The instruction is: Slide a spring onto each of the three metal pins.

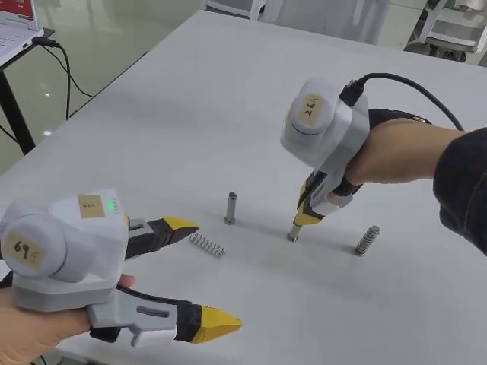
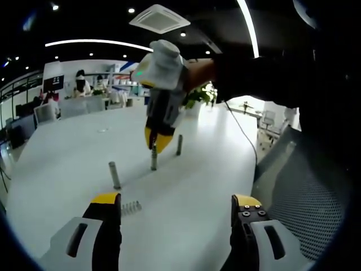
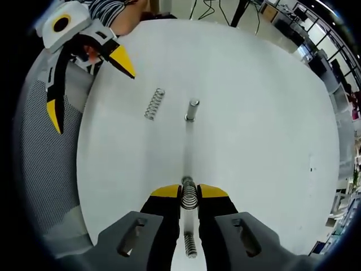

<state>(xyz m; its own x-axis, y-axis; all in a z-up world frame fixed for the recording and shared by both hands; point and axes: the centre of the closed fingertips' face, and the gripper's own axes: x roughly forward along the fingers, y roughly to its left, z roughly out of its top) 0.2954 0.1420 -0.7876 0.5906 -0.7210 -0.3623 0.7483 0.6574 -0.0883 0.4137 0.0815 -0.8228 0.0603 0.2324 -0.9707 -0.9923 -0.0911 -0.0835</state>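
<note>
The held spring [image 3: 189,195] is pinched upright between the yellow tips of the right gripper [image 1: 306,216], whose jaws are closed on it. It hangs right over the middle pin [image 1: 293,234], which stands on the white table [image 1: 228,91]. In the head view the tips sit just above the pin's foot, and in the left gripper view the pin's shaft rises to meet them. How far the coil has passed over the pin's top cannot be told. To that pin's right stands the sprung pin [image 1: 367,240], already wearing its coil. To the left stands the bare pin [image 1: 230,207], with the loose spring [image 1: 207,244] lying flat on the table near it, on the person's side. Nearest the person, the left gripper [image 1: 199,274] is held low with its jaws wide apart and nothing between them, pointing toward the loose spring. The step in hand looks to be the second of three: seating a spring on the middle pin. The next move likely calls for keeping the coil in line with the pin, easing it straight down and opening the jaws only once it sits around the shaft. A tilted coil could catch on the pin's top or tip the pin over. After that, the loose spring needs lifting and carrying to the bare pin.
</note>
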